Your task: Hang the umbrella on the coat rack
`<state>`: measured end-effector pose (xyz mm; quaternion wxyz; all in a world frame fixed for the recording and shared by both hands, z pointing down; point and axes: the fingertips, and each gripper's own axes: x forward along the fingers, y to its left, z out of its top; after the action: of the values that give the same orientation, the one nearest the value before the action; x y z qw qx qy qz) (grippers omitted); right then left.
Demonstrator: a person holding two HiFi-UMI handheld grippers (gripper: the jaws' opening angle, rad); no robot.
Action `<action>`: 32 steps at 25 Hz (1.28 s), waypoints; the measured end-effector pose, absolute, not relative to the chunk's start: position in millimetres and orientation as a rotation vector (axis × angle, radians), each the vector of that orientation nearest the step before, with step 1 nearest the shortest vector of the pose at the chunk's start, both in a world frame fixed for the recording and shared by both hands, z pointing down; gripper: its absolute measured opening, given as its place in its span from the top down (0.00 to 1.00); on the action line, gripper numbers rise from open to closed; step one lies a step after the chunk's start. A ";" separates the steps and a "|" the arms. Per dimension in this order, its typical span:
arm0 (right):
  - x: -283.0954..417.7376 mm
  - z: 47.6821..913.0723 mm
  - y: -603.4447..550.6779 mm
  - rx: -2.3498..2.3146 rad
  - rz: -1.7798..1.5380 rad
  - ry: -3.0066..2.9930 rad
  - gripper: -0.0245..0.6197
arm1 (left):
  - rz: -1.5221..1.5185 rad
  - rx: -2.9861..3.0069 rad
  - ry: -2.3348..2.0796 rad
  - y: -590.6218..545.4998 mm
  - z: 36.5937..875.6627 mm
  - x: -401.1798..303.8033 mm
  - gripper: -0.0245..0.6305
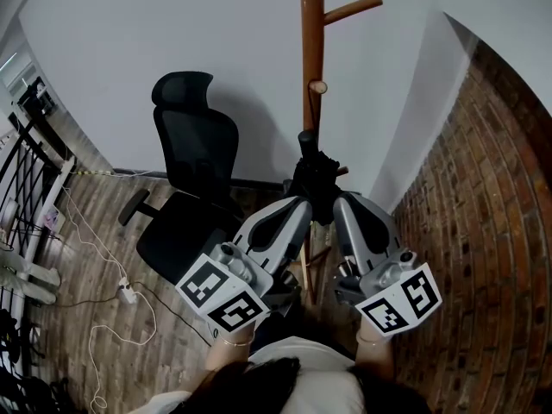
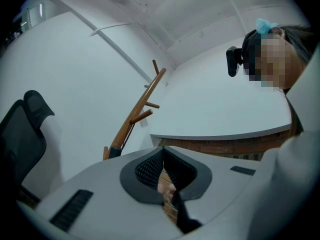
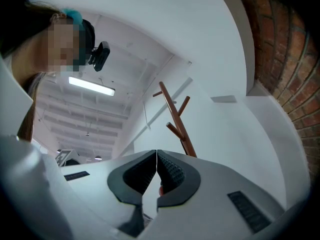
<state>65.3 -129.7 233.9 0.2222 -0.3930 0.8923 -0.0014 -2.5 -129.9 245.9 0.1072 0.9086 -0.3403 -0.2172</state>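
The wooden coat rack (image 1: 311, 41) stands against the white wall, with one peg (image 1: 352, 9) high on the right and a short one (image 1: 317, 86) lower down. A folded black umbrella (image 1: 316, 172) is held up beside the pole. My left gripper (image 1: 302, 203) and right gripper (image 1: 338, 198) meet it from below. The left gripper (image 2: 162, 151) has its jaws together, and a black strip of the umbrella (image 2: 183, 216) runs between them. My right gripper (image 3: 157, 156) is also shut, with a dark bit (image 3: 134, 225) at the jaw roots. Both gripper views show the rack (image 2: 137, 110) (image 3: 176, 119) ahead.
A black office chair (image 1: 193, 175) stands left of the rack. A white cable and power strip (image 1: 128, 293) lie on the wood floor. A brick wall (image 1: 487, 231) closes the right side. A metal frame (image 1: 26, 188) is at far left.
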 end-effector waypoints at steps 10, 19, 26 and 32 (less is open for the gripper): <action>65.6 245.8 -109.0 -1.146 -0.031 2.483 0.91 | -0.639 2.657 -1.011 -104.9 253.0 -6.9 0.94; 61.1 254.6 -85.1 -1.162 -0.030 2.501 0.91 | -0.648 2.654 -1.010 -80.5 260.4 -10.7 0.94; 59.9 260.3 -72.2 -1.174 -0.021 2.508 0.91 | -0.654 2.662 -1.006 -66.8 263.6 -11.2 0.94; 59.7 262.7 -62.6 -1.179 -0.018 2.512 0.91 | -0.652 2.668 -0.992 -57.8 265.2 -7.7 0.94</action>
<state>59.7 -62.6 262.7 0.1821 -0.4178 0.8901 -0.0064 -7.7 -57.8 265.2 0.1104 0.9081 -0.3376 -0.2218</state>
